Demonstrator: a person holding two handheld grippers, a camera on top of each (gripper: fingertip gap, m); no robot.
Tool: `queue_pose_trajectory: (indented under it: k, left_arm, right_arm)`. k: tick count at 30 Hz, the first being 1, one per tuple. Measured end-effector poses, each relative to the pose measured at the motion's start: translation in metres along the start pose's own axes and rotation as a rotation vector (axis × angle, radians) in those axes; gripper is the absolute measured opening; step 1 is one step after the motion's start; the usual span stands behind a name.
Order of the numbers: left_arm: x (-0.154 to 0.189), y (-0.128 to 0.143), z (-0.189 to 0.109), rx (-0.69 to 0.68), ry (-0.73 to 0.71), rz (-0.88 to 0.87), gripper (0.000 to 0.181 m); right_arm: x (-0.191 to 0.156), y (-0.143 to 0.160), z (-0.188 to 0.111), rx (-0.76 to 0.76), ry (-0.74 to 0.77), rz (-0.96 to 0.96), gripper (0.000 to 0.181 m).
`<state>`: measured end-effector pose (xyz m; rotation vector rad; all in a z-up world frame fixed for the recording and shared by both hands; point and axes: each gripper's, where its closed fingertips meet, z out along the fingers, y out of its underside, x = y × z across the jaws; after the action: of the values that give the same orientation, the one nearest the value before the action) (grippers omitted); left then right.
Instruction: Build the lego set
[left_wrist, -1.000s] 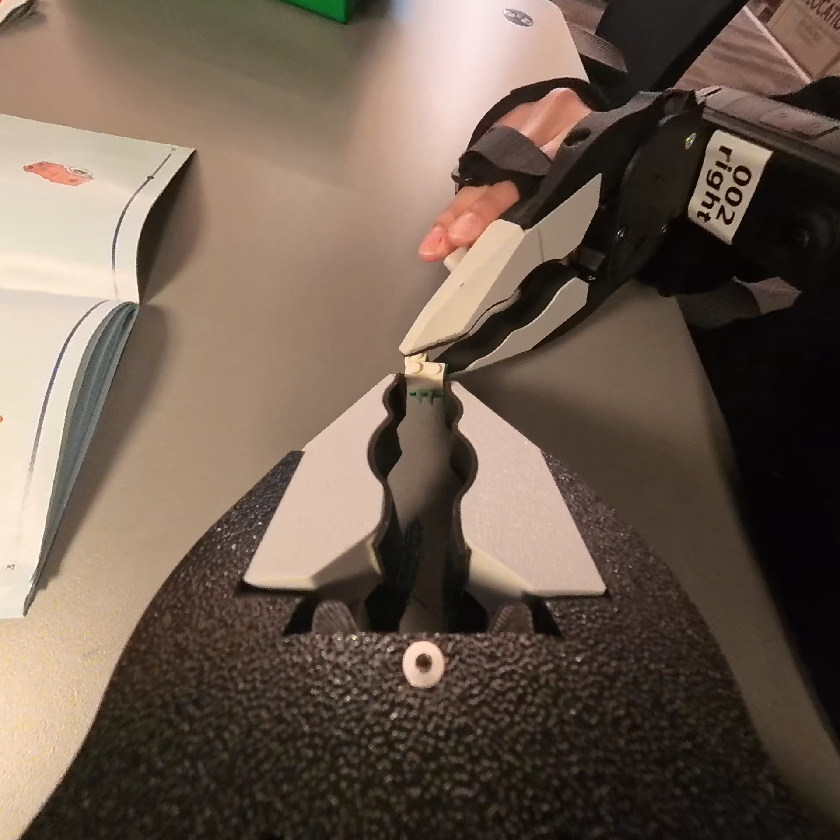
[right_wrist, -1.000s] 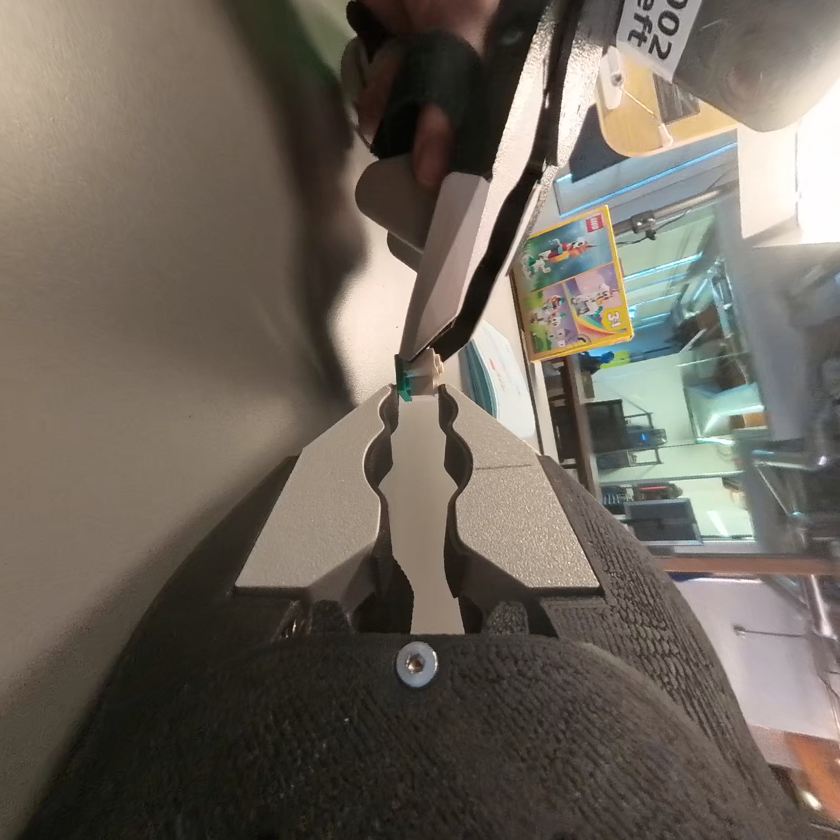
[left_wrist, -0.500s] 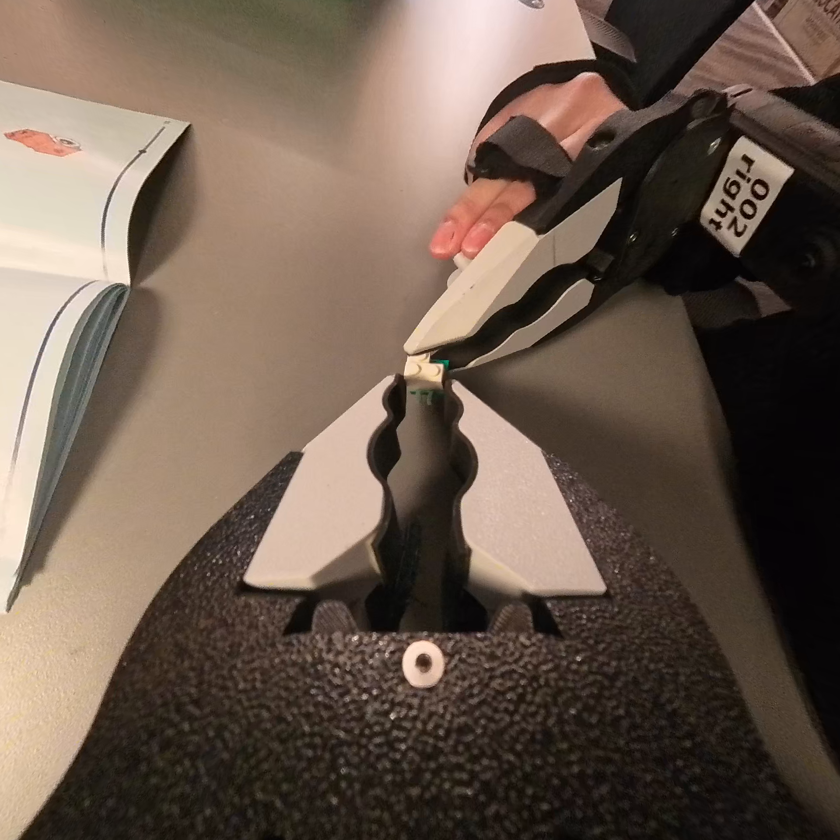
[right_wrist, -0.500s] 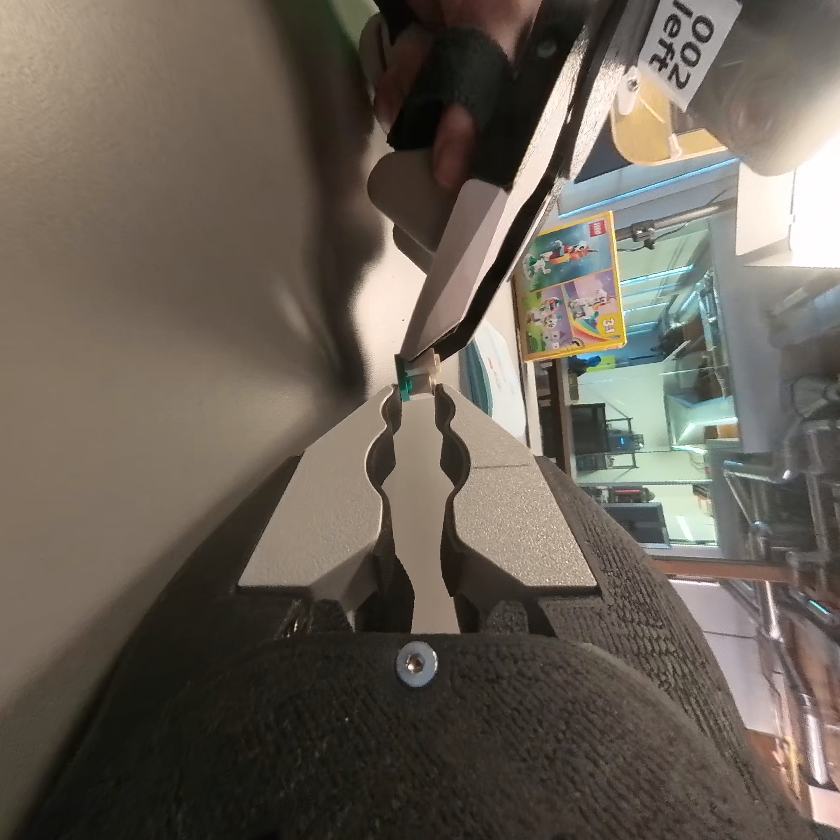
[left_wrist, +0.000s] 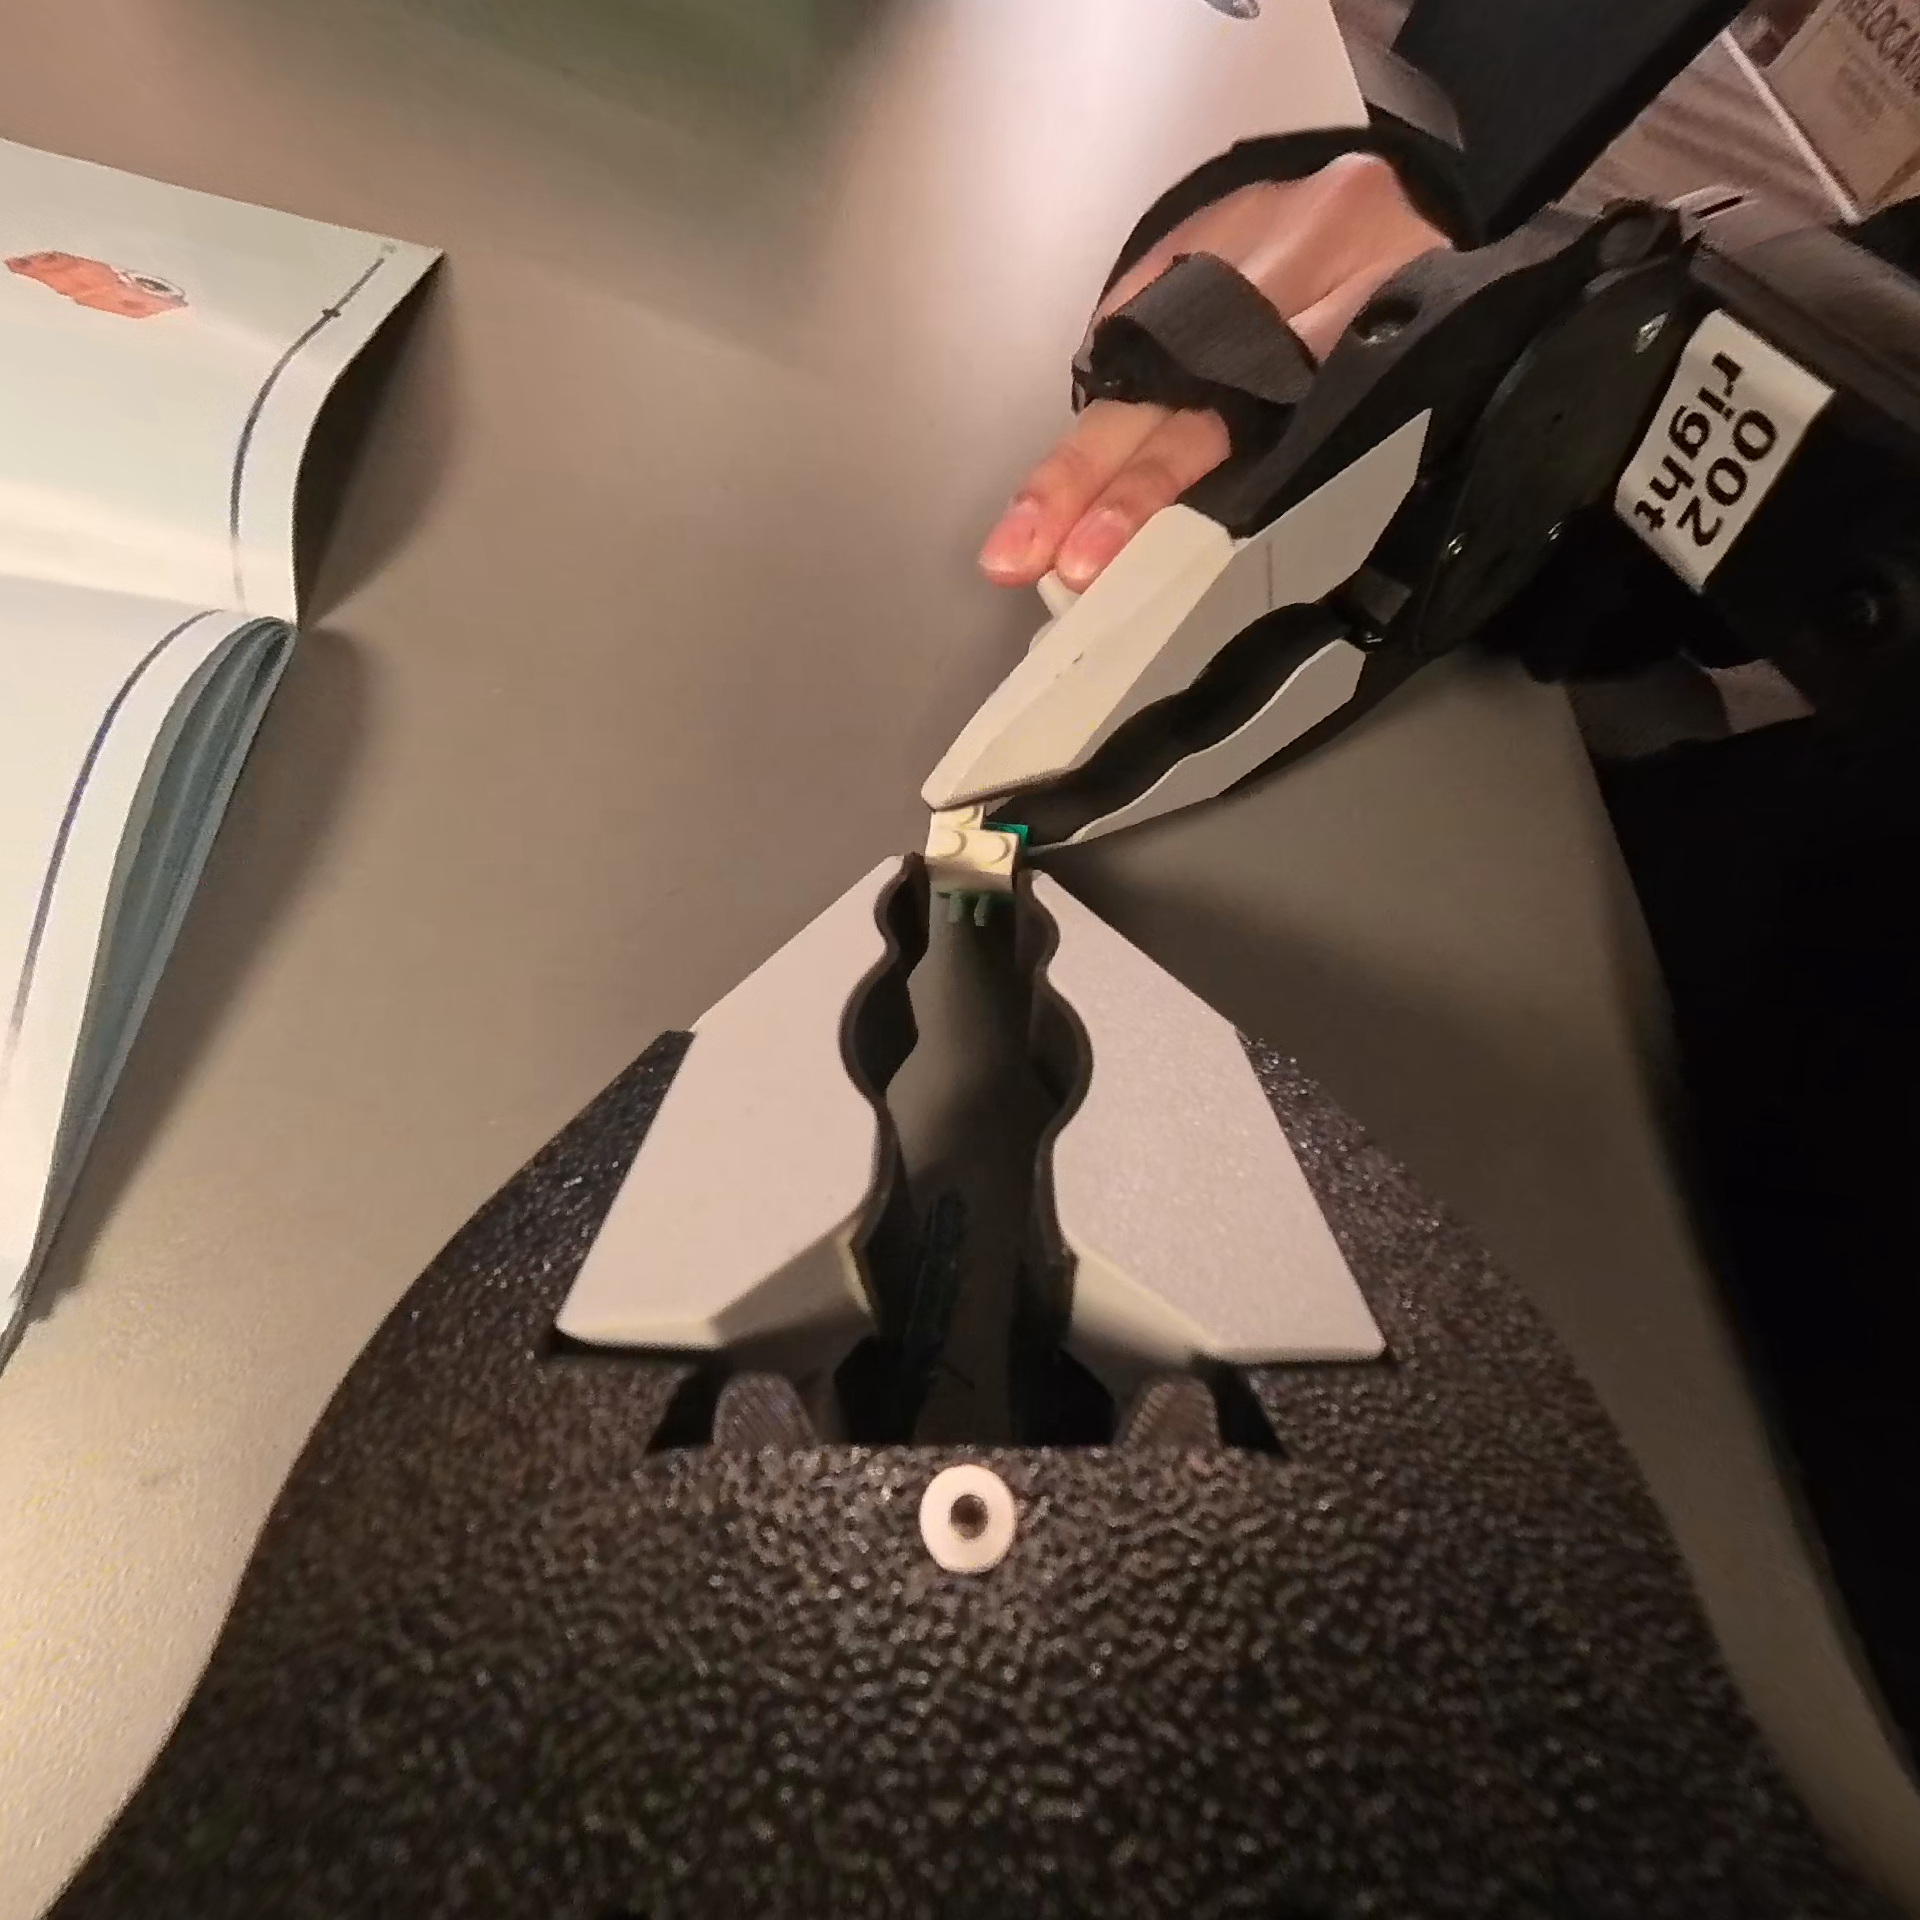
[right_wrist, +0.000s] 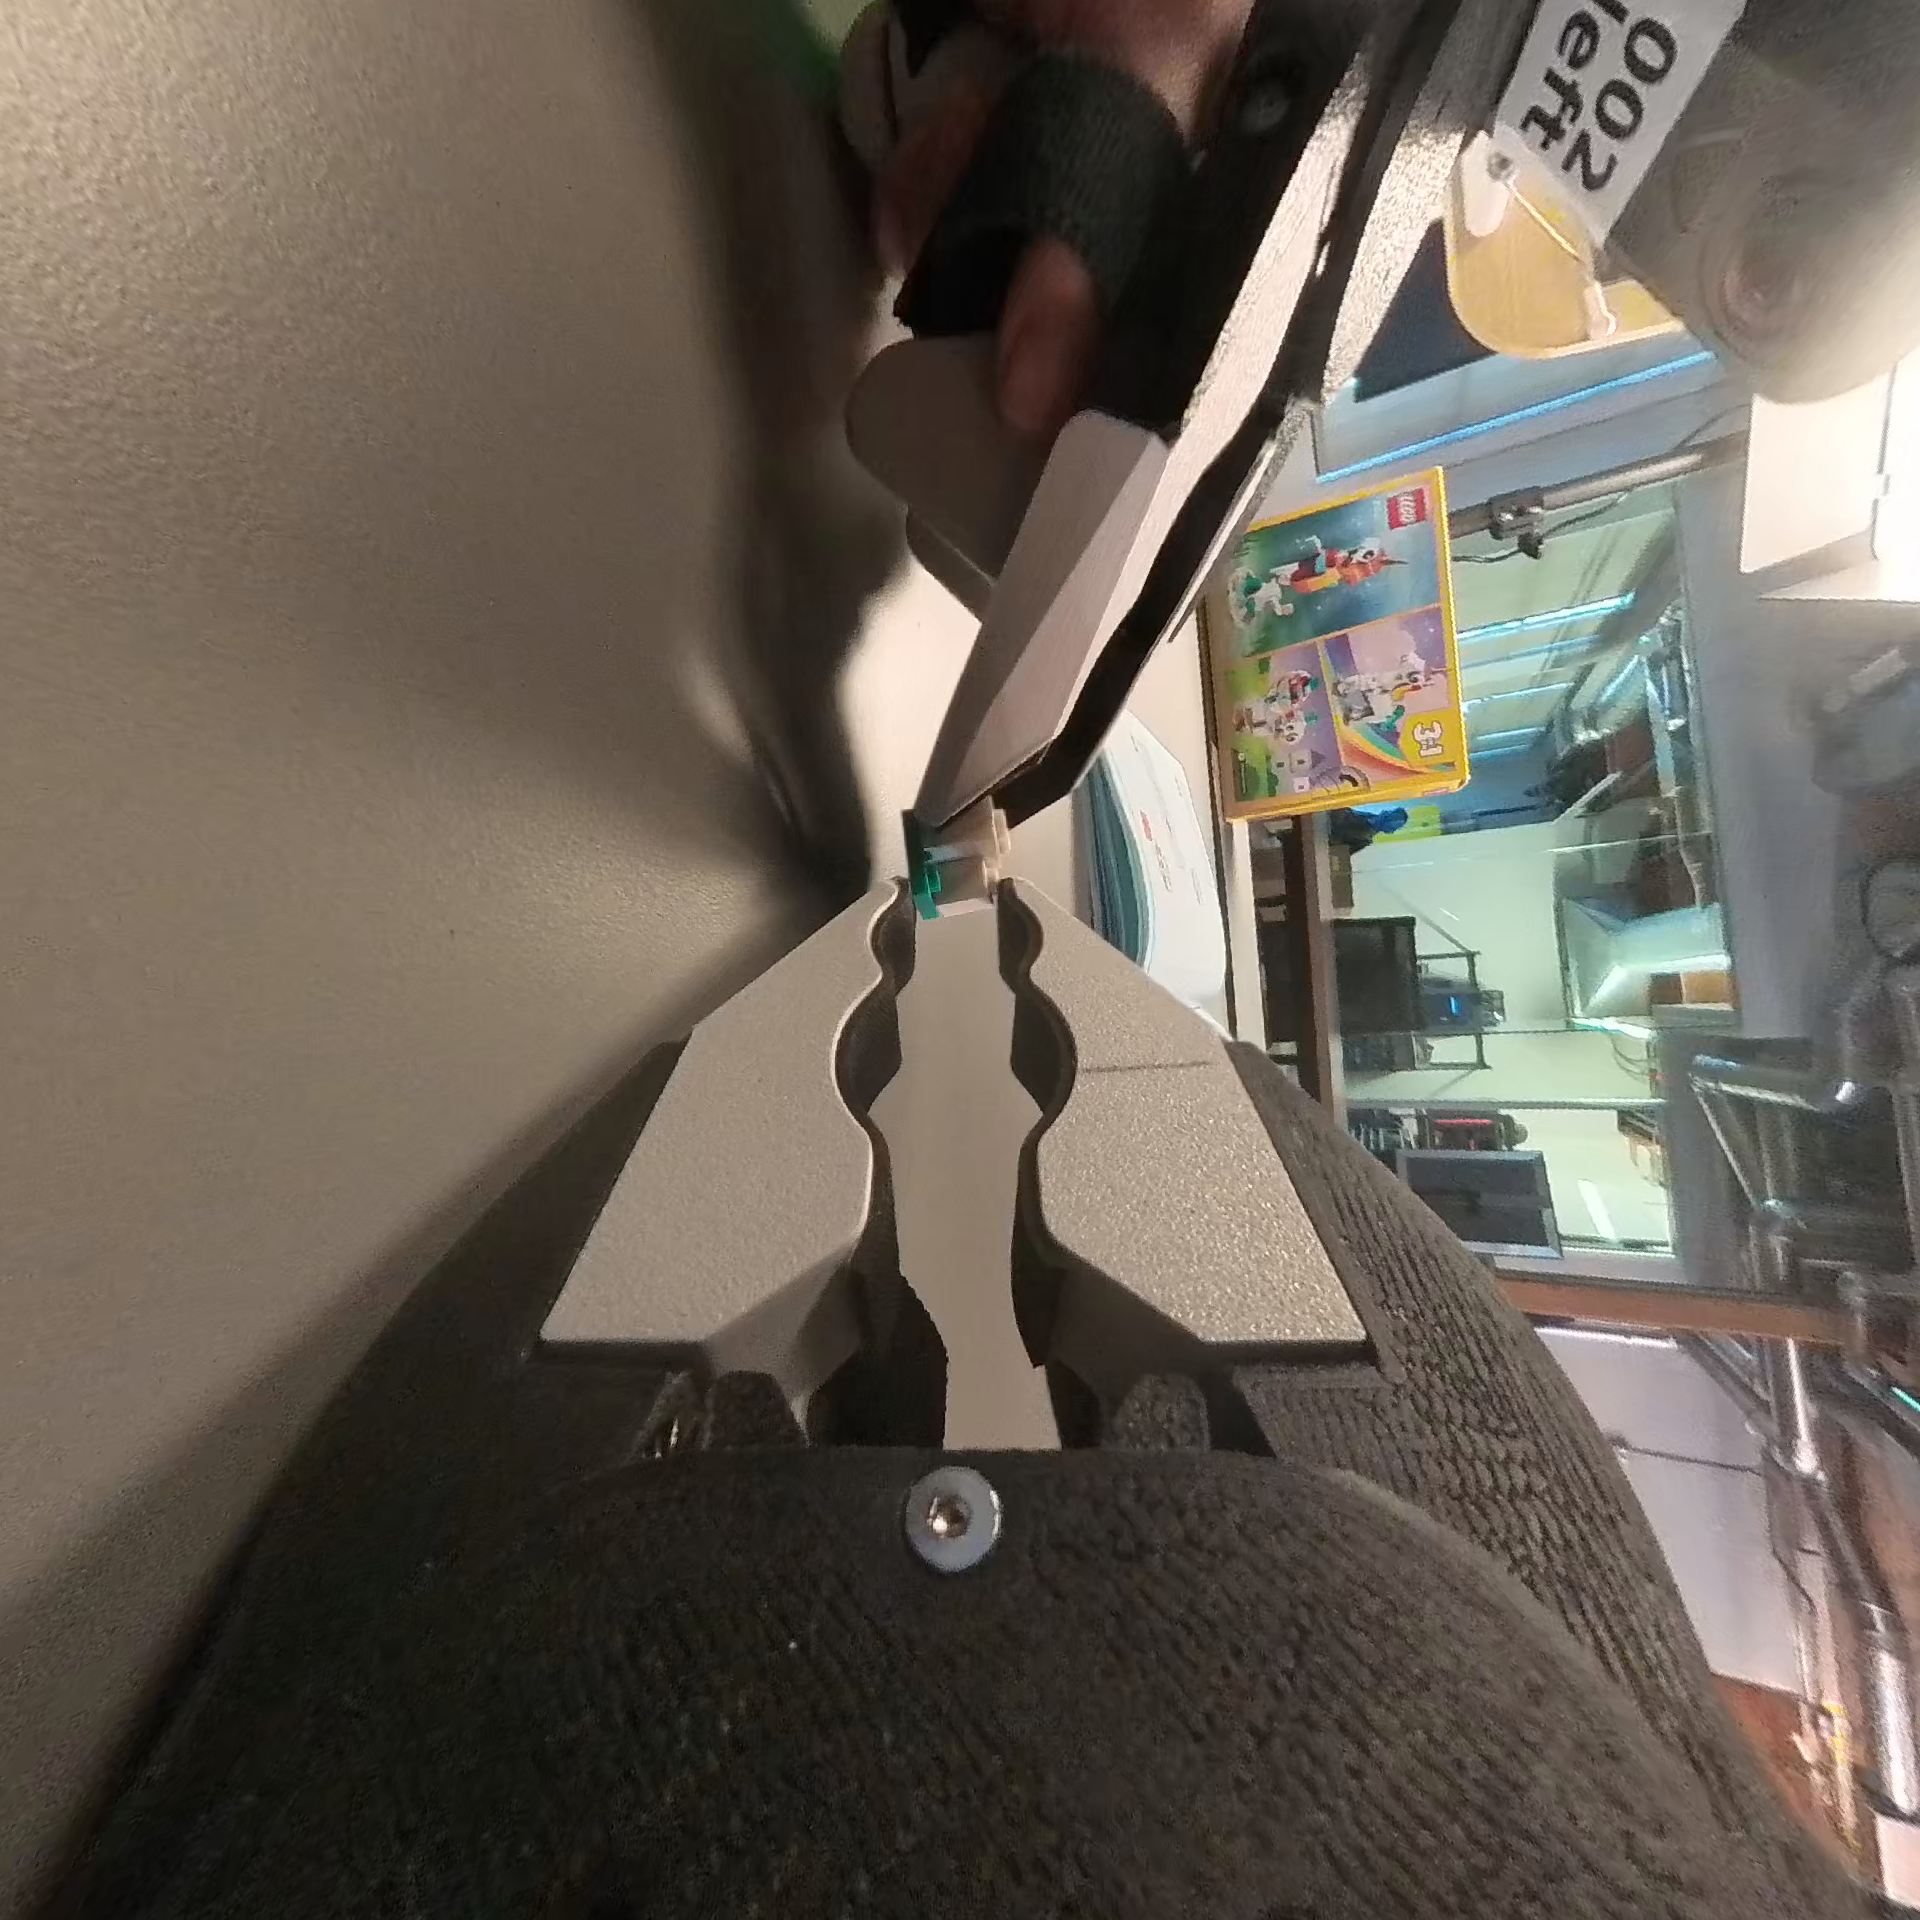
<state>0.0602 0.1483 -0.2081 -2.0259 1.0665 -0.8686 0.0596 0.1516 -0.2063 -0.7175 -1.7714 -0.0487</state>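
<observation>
A small white-and-green lego piece (left_wrist: 977, 854) sits above the grey table (left_wrist: 623, 582), pinched between both tools' tips. The left gripper (left_wrist: 972, 871) and the right gripper (right_wrist: 948, 896) are each closed on it, meeting at an angle. Each gripper carries a white label; a yellow lego box (right_wrist: 1340, 649) stands behind.

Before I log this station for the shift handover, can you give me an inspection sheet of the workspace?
Surface: grey table, bare around the work.
Job's things: small white and green brick assembly, held off the table; open instruction booklet on the left; yellow set box standing at the back.
Clutter: nothing seen.
Grippers: left gripper shut on the assembly; right gripper shut on the assembly, the two meeting tip to tip.
Cables: nothing seen.
Surroundings: glass partition and shelving beyond the table.
</observation>
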Motion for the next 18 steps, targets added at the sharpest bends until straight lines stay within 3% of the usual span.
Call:
queue_pose_trajectory:
  k: [9, 18]
  left_arm:
    - [-0.004, -0.001, 0.000, 0.009, -0.014, -0.033, 0.013]
    - [-0.011, -0.005, -0.005, 0.029, -0.034, -0.122, 0.013]
  right_arm:
    - [0.005, 0.001, 0.002, -0.002, 0.032, 0.016, 0.020]
    - [0.015, 0.008, 0.010, -0.096, 0.111, -0.096, 0.028]
